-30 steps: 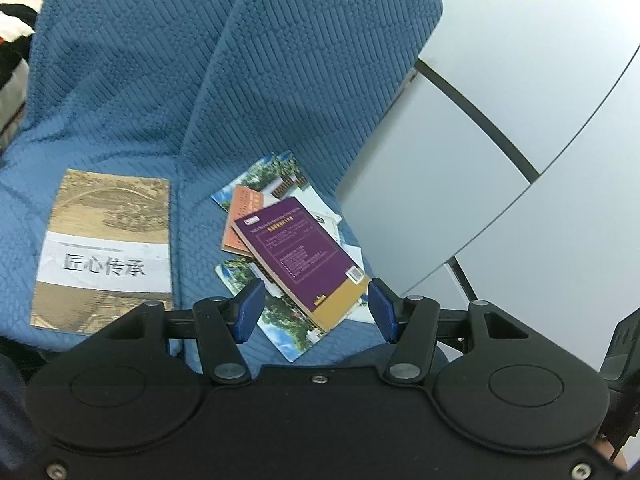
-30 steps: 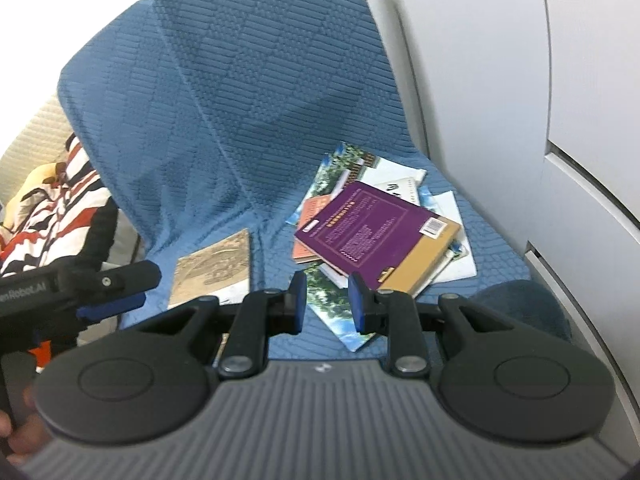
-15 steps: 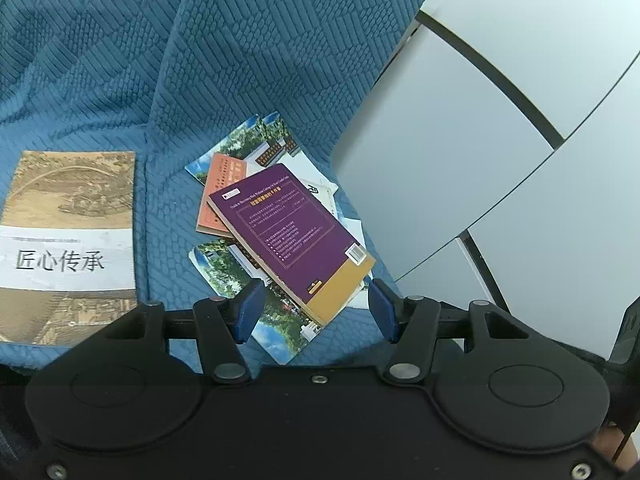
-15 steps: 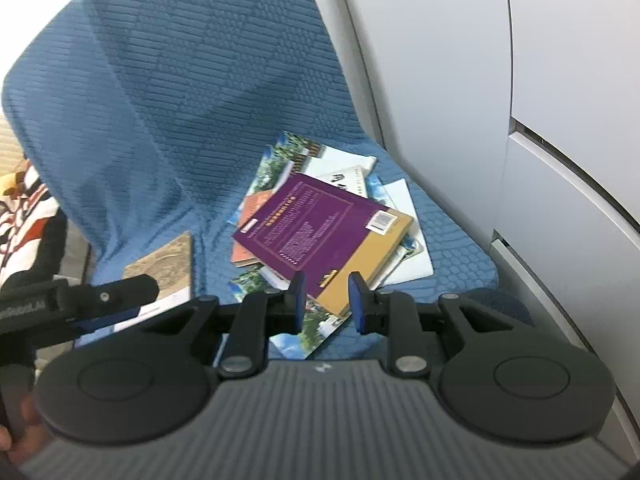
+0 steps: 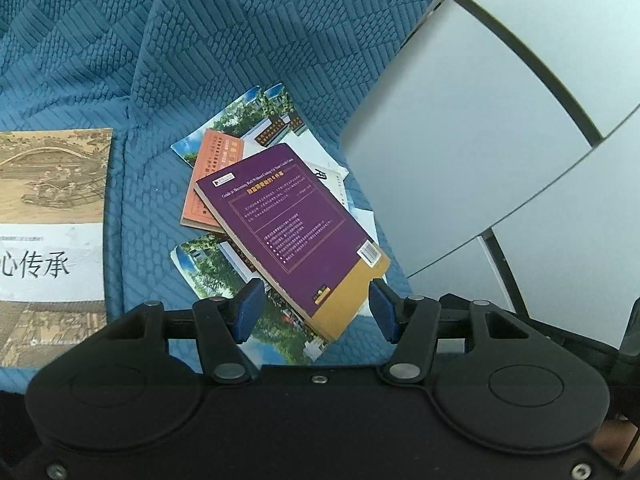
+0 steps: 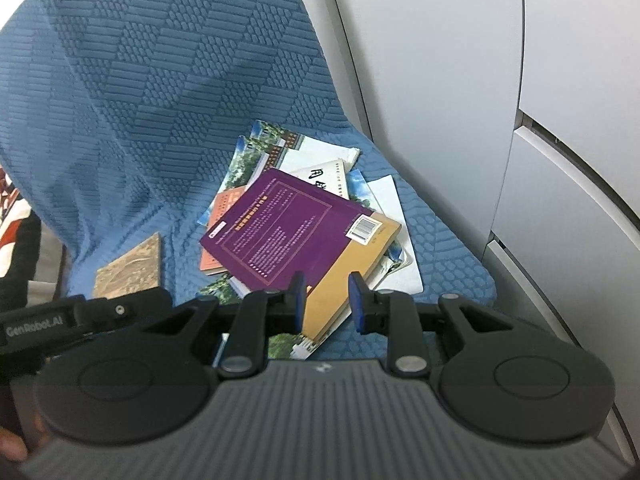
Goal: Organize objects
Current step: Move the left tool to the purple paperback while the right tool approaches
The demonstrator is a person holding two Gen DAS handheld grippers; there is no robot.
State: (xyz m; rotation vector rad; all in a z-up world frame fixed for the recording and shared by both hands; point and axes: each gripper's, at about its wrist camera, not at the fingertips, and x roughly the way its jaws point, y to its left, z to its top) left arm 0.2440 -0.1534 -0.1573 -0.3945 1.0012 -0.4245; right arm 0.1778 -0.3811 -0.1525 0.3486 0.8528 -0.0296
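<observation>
Your left gripper [image 5: 314, 306] stands about half open, your right gripper [image 6: 326, 300] narrower; both hold nothing and hover tilted down over the near corner of the purple book [image 5: 286, 220]. That book tops a loose pile on the blue seat cover [image 5: 240, 40]; its cover reads "Guide to Becoming Rich…". Left of it, apart, lies the tan book [image 5: 48, 216], lettered "心传承". "GenRobot.AI" marks your left gripper's body.
</observation>
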